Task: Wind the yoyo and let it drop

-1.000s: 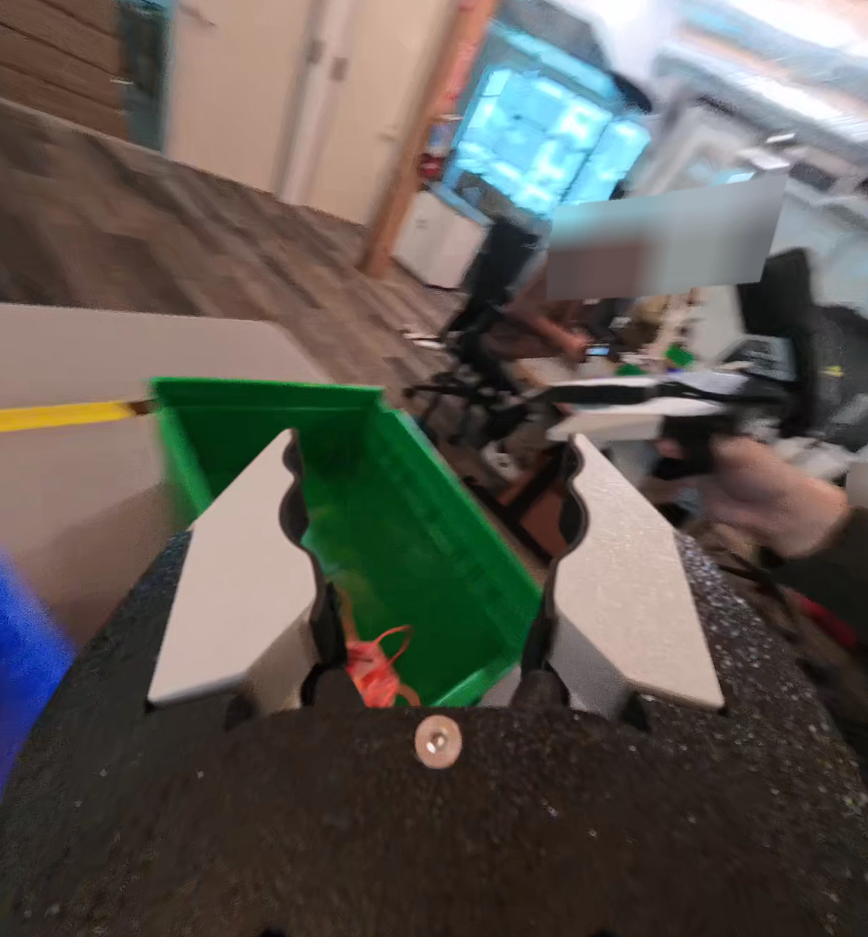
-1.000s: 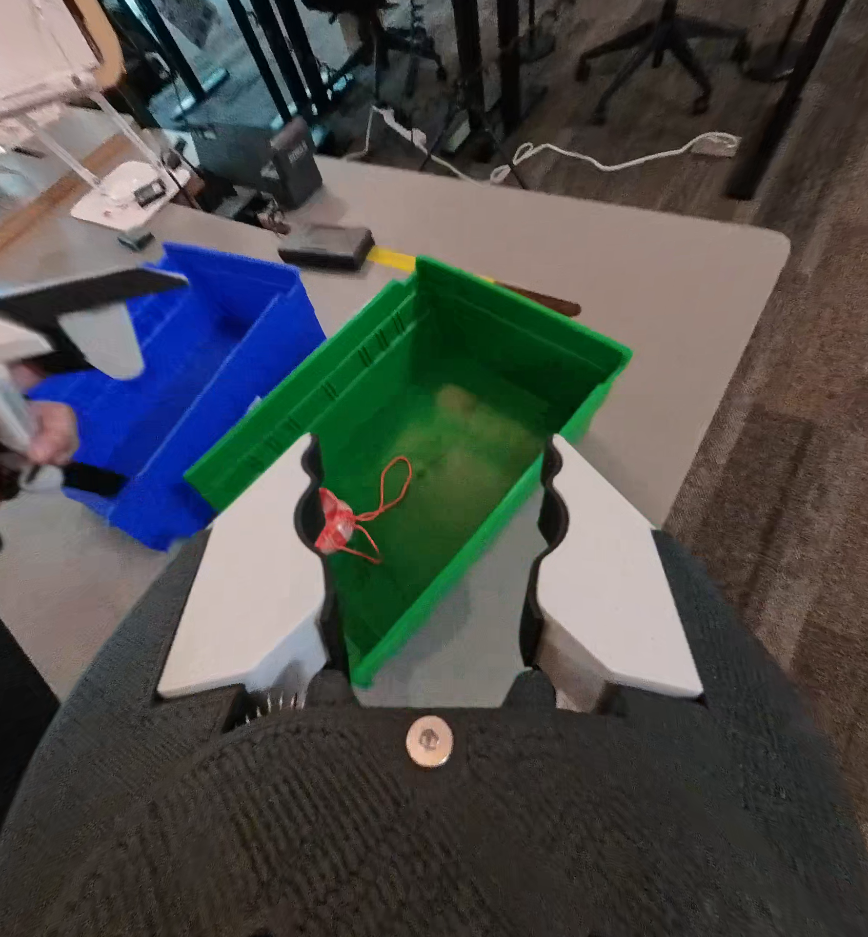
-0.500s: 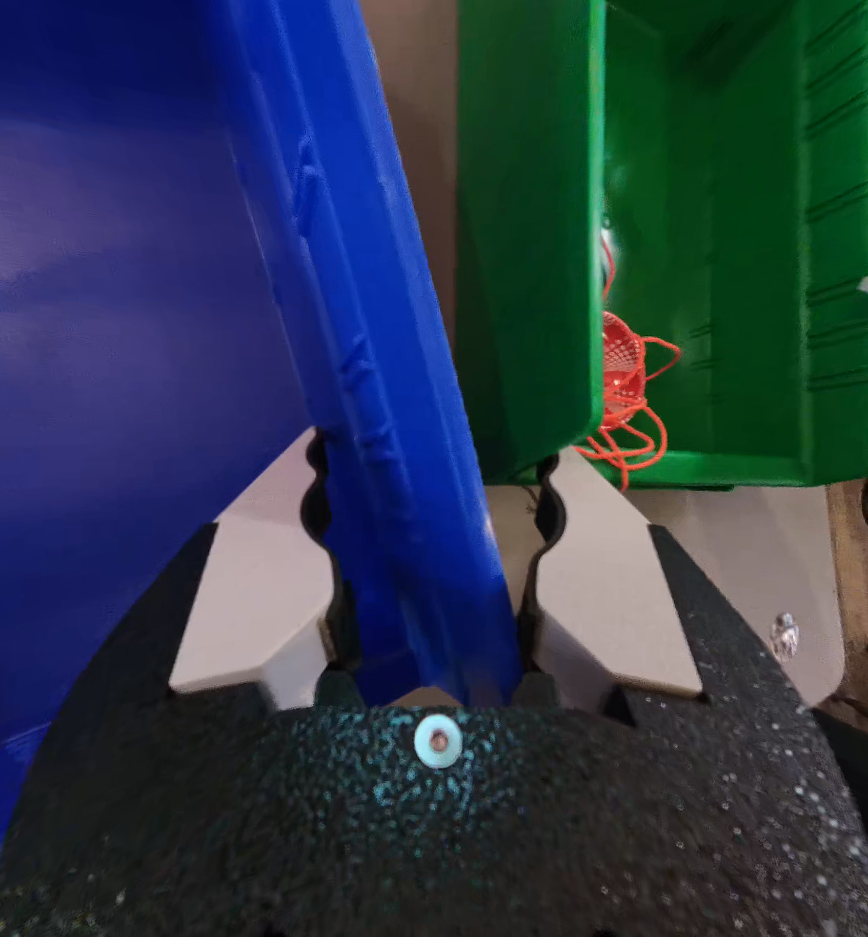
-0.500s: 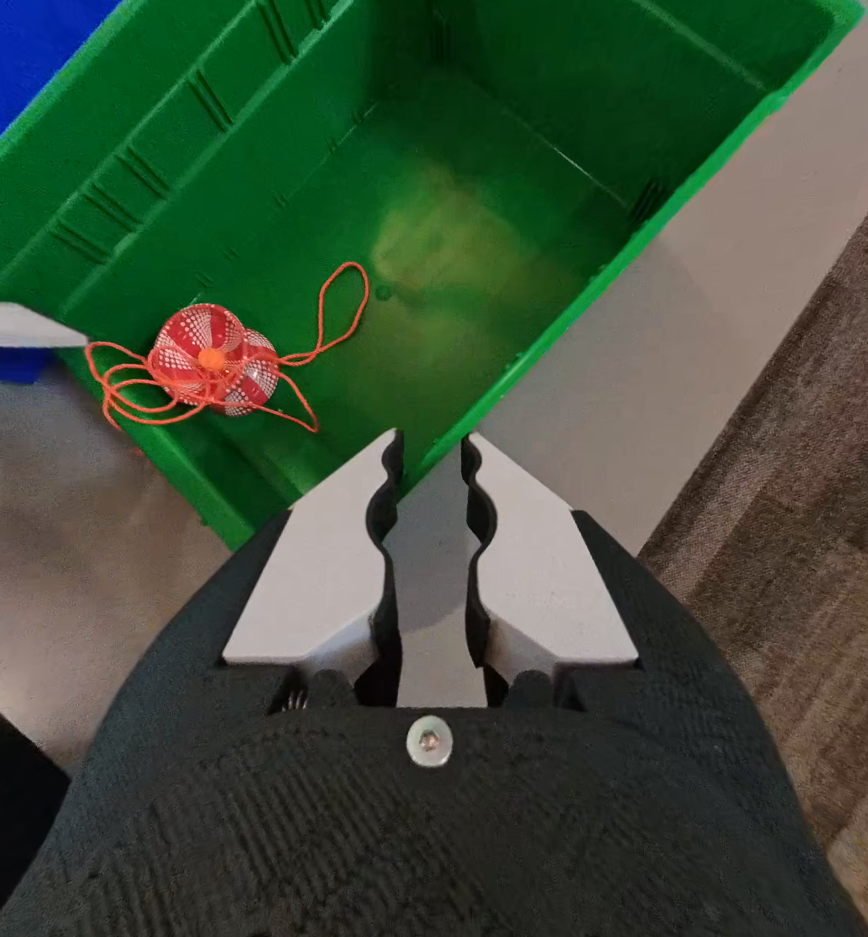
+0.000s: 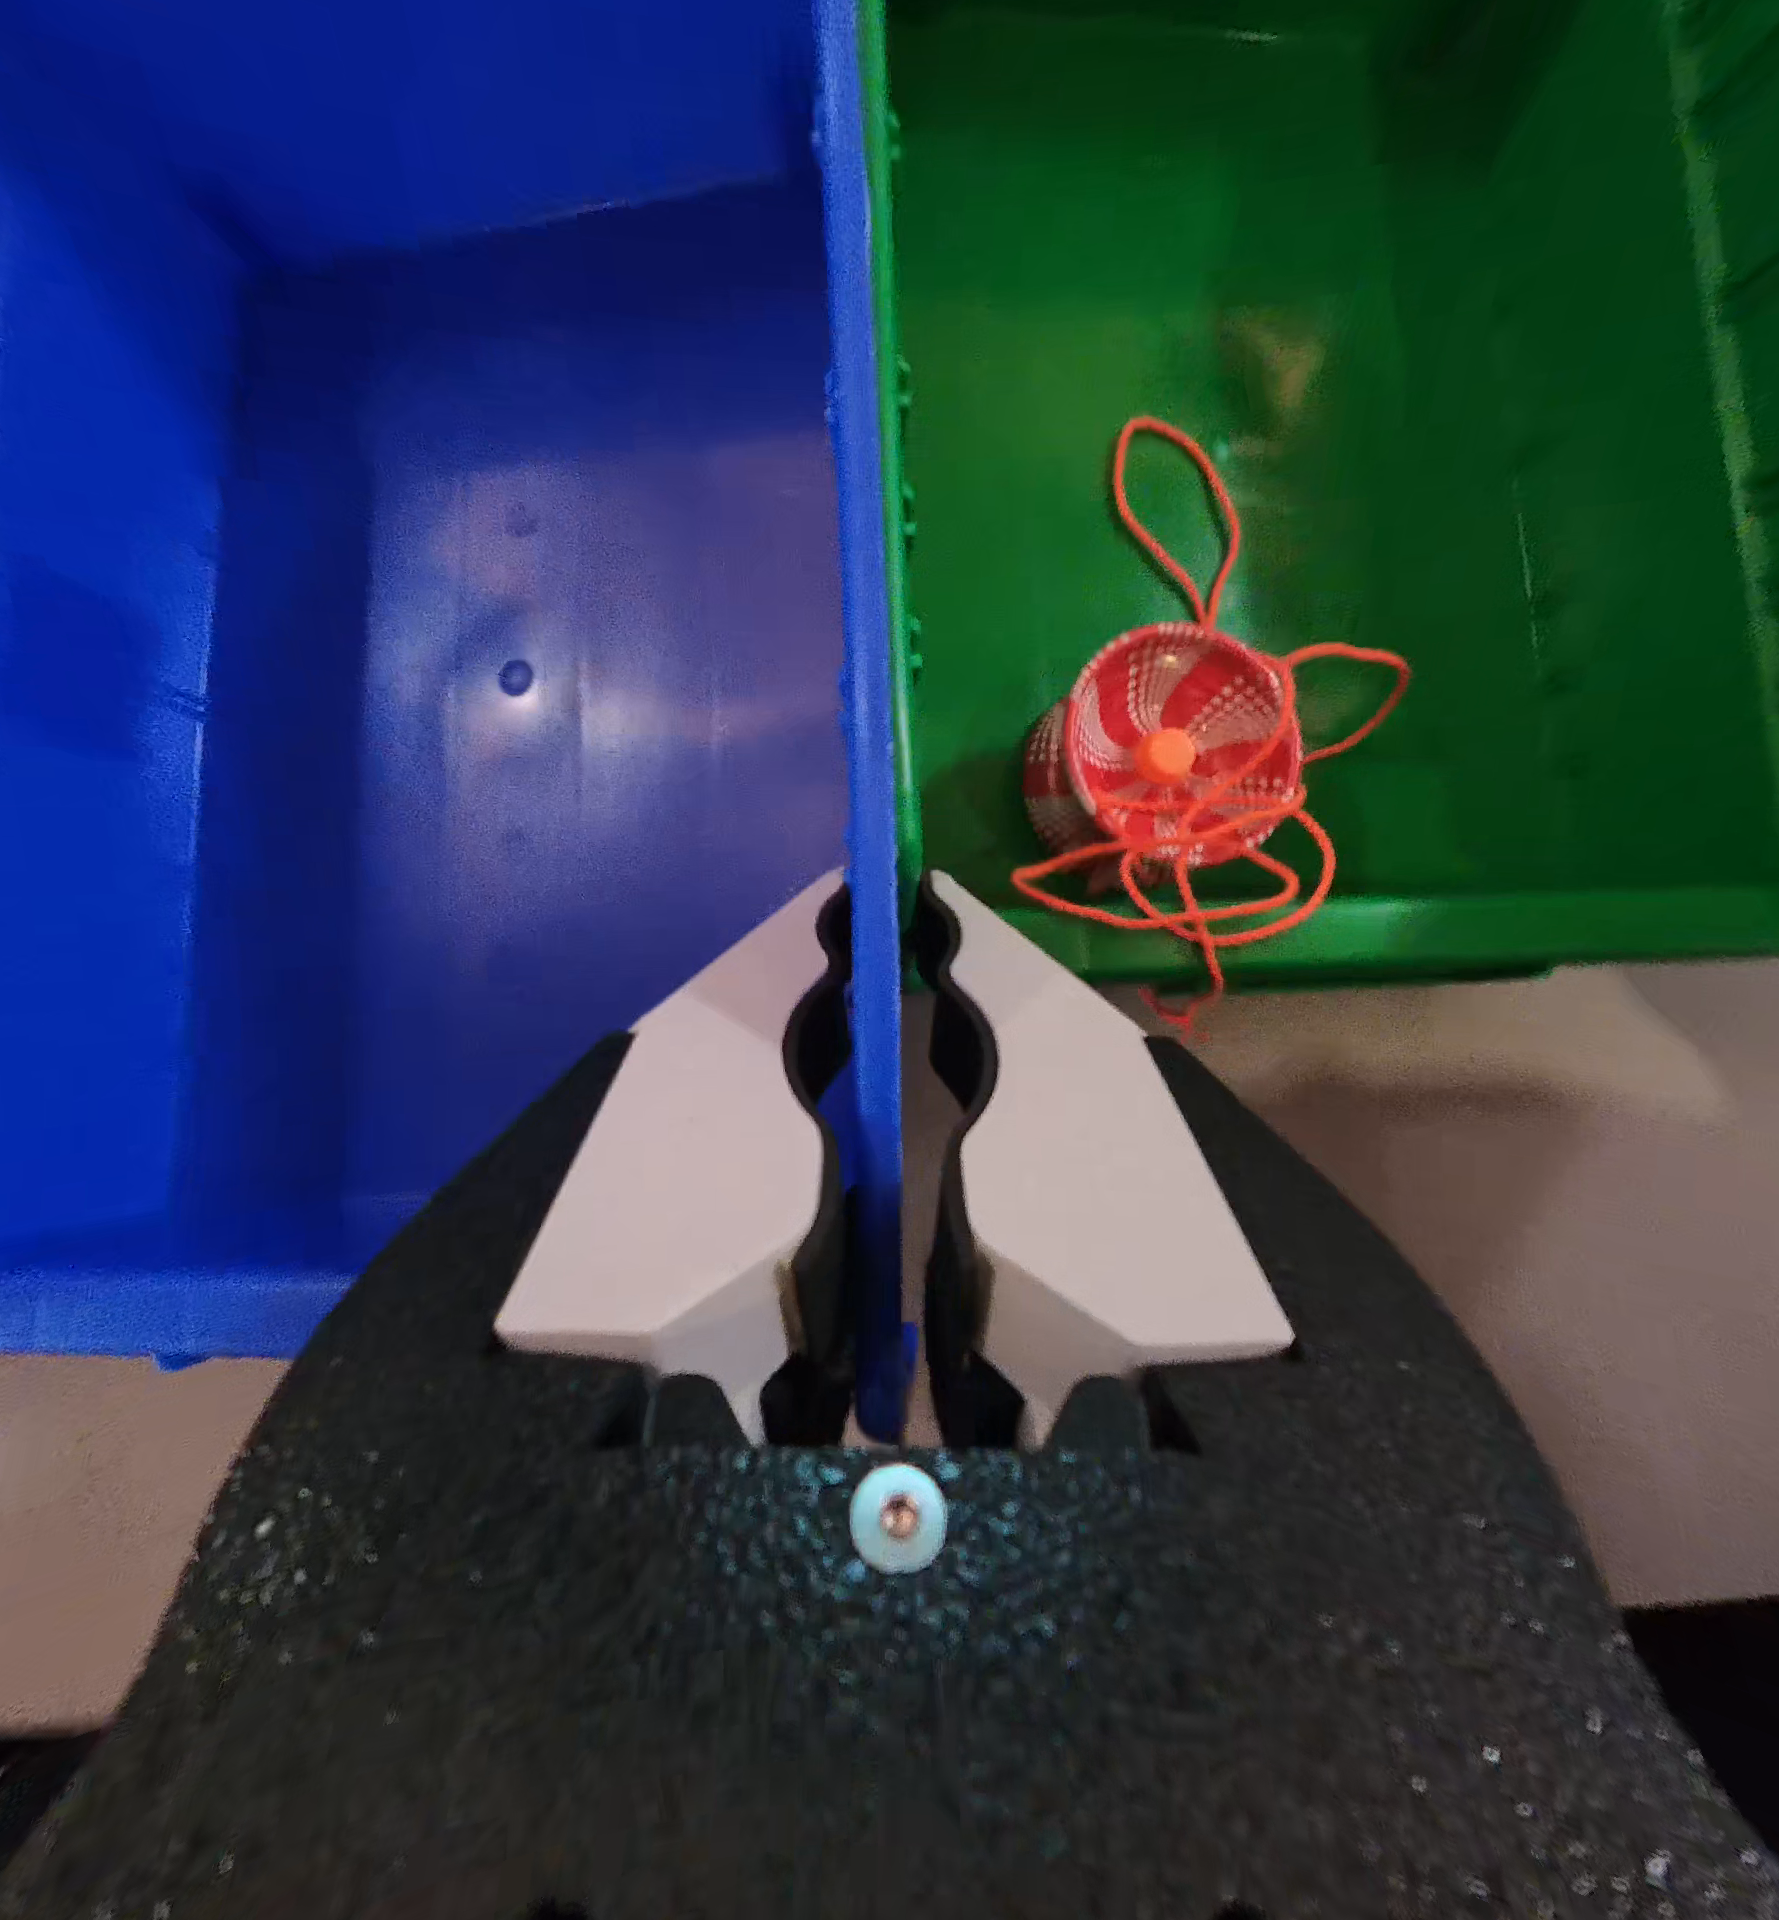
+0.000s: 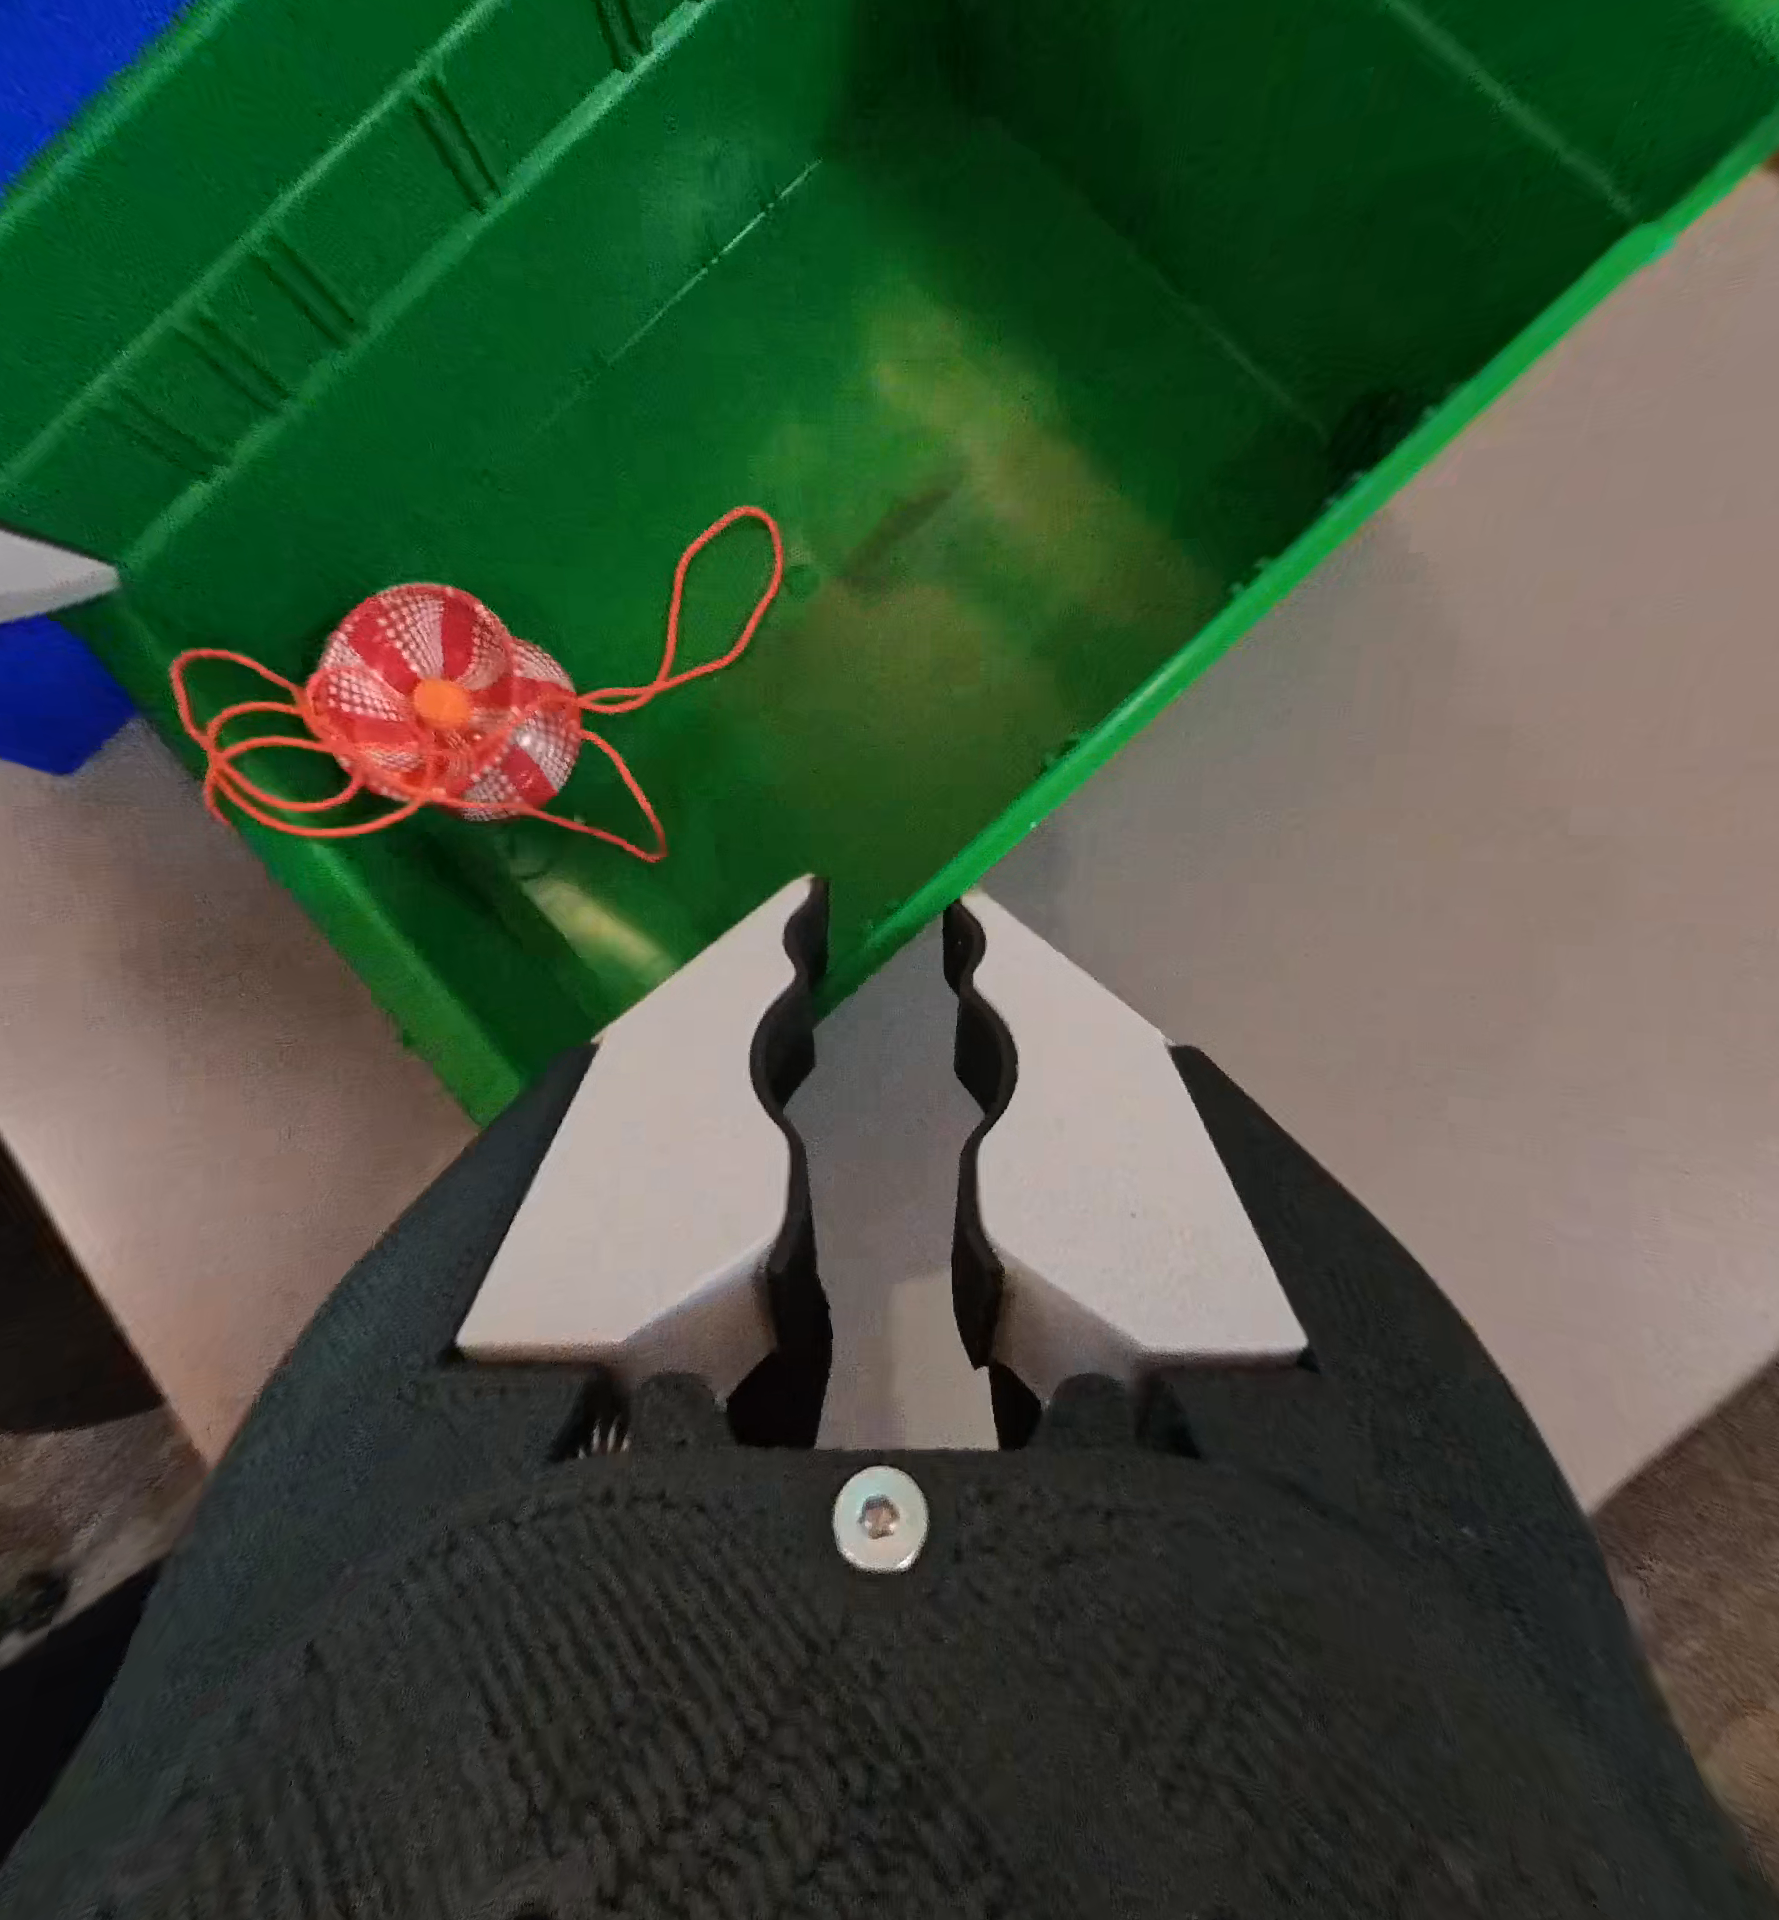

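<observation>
yoyo lies in the near left corner of the green bin, its orange string loose around it and trailing over the front rim. my left gripper is clamped on the blue bin wall. my right gripper straddles the green bin's right wall, fingers slightly apart, gripping nothing. both bins sit on the table.

Pale table, blue bin, green bin

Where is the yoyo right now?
The yoyo lies inside the green bin, near the corner closest to the blue bin, with its orange string loose around it. No hand-held gripper holds it.
</observation>
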`<state>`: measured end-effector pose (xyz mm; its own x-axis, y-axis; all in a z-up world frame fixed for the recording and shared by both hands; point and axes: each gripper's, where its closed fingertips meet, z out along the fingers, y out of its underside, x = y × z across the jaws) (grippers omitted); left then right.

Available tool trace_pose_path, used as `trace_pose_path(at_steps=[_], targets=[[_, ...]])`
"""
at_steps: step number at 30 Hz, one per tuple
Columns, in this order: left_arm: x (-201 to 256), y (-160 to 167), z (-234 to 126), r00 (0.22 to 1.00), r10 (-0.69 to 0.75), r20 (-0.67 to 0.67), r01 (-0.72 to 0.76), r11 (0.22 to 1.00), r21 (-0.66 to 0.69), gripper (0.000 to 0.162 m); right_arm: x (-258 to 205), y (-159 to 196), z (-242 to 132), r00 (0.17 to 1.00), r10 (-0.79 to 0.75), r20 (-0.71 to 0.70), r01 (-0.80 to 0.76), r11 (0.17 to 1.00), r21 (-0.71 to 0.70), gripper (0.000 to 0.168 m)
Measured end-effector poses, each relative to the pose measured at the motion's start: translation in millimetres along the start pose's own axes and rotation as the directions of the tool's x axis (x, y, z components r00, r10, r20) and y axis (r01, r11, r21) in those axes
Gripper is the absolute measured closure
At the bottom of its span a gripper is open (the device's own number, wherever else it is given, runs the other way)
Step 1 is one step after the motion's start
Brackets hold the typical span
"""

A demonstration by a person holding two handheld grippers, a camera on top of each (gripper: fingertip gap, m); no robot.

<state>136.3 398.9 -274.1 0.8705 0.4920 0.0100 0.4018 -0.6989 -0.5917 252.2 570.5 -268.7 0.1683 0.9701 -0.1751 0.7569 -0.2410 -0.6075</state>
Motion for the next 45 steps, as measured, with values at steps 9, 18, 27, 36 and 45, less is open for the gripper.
trace_pose_path(at_steps=[9, 18, 27, 36, 45], targets=[[-50.3, 50.1, -22.4, 0.996, -0.065, 0.061, 0.061, 0.996, 0.058, 0.154, -66.3, -17.8, 33.1, 0.991, -0.113, 0.074, 0.114, 0.993, -0.004, 0.149], [-64.2, 15.7, -74.8, 0.917, -0.304, -0.257, 0.377, 0.869, 0.319, 0.103, -54.6, -14.6, 25.0, 0.992, -0.112, 0.053, 0.112, 0.994, 0.001, 0.15], [-56.6, 47.7, -13.0, 0.955, -0.276, -0.105, 0.277, 0.961, -0.008, 0.124, -17.5, 7.6, -0.7, 0.998, -0.065, -0.026, 0.065, 0.998, 0.004, 0.149], [-103.6, 27.1, -97.9, 0.955, -0.234, 0.181, 0.18, 0.945, 0.272, 0.159, -52.6, -32.9, 33.9, 0.999, -0.02, 0.05, 0.015, 0.995, 0.1, 0.146], [-40.6, -6.9, -197.3, 0.96, -0.047, 0.277, -0.069, 0.917, 0.393, 0.16, -84.8, -75.6, -19.6, 0.95, -0.085, 0.301, -0.062, 0.893, 0.446, 0.129]])
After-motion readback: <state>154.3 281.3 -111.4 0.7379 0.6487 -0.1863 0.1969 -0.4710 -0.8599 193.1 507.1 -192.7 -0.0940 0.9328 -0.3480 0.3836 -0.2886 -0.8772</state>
